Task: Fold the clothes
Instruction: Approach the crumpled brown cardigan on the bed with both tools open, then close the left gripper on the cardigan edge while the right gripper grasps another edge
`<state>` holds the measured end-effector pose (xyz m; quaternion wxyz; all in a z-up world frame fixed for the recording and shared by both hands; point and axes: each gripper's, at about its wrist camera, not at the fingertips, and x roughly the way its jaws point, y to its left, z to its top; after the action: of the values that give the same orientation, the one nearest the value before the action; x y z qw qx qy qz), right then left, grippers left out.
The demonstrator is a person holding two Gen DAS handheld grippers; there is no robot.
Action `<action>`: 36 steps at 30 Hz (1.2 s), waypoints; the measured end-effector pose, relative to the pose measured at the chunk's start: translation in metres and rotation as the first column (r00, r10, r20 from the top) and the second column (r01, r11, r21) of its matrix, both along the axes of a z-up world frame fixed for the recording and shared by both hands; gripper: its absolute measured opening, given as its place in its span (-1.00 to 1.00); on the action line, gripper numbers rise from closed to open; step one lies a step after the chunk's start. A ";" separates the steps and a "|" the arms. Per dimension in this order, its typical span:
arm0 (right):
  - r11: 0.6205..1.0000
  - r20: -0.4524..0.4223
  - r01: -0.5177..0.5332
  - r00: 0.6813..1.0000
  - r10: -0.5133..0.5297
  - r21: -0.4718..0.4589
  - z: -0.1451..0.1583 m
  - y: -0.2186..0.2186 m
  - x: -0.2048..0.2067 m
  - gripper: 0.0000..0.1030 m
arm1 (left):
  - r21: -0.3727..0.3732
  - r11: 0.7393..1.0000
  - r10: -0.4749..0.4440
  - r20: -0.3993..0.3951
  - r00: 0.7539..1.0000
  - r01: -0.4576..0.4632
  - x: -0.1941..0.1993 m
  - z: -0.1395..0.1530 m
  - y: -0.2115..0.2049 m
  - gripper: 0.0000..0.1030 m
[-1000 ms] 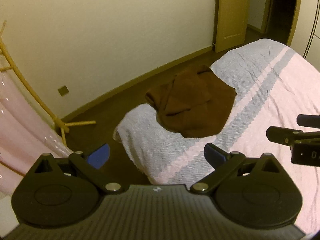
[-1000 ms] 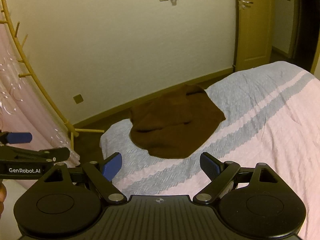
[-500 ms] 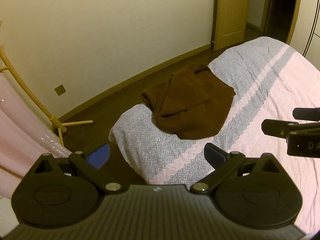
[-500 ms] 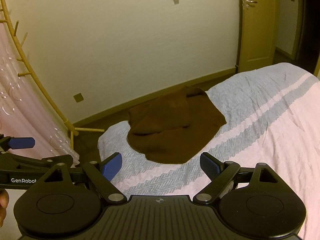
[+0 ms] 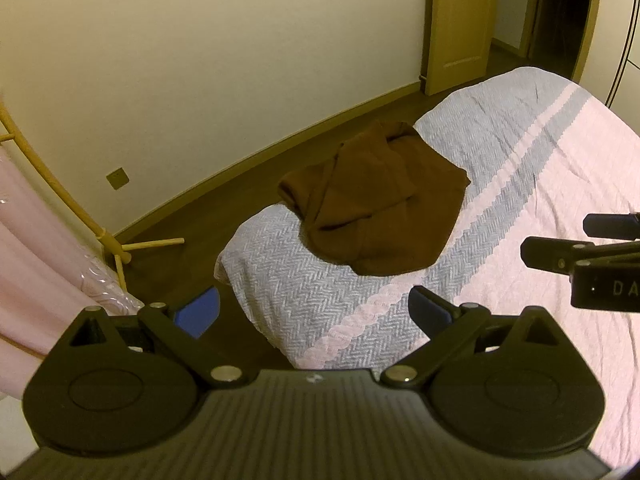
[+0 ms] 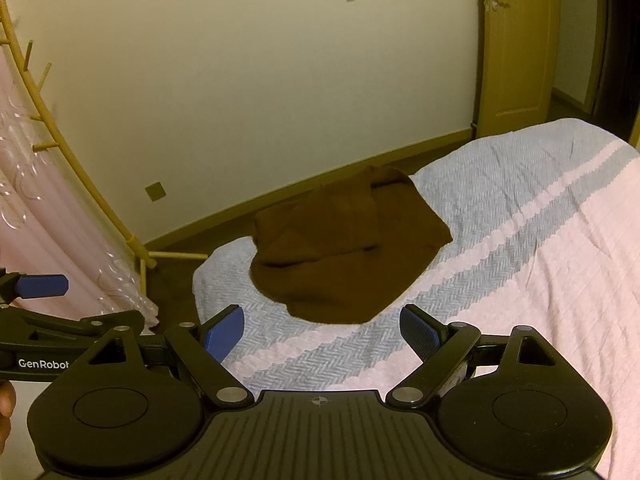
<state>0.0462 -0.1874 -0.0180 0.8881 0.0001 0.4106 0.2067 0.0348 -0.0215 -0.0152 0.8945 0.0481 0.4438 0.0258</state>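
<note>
Brown garment (image 5: 376, 200) lain crumpled at frame centre, on bed (image 5: 540, 168) corner near floor edge, not yet grasped. Left gripper (image 5: 314, 310) and right gripper (image 6: 322, 330) held spread wide, empty, aimed at garment, judged approach. Fabric thick, soft, matte; bedspread herringbone-woven, striped.

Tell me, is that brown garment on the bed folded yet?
Not folded. The brown garment lies in a loose, rumpled heap near the corner of the bed, with uneven overlapping layers and a ragged outline. Neither gripper touches it.
</note>
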 end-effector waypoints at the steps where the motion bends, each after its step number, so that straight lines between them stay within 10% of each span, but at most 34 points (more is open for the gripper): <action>1: 1.000 -0.002 -0.001 1.000 0.001 -0.001 -0.001 0.001 0.002 0.71 | 0.000 1.000 -0.001 -0.002 1.000 0.001 0.002 0.001 0.001 0.93; 26: 0.998 -0.046 -0.008 0.999 0.011 0.060 -0.013 -0.038 0.024 0.71 | 0.041 0.999 -0.021 -0.003 1.000 0.021 0.013 -0.004 -0.017 0.93; 36: 0.995 -0.076 0.057 0.996 -0.051 0.081 -0.037 -0.057 0.044 0.71 | 0.188 0.973 -0.129 -0.049 0.990 0.136 0.043 -0.036 -0.012 0.93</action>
<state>0.0897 -0.2442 -0.0555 0.8767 0.0559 0.4342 0.1995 0.0774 -0.0336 -0.0516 0.8772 0.1635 0.4513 0.0077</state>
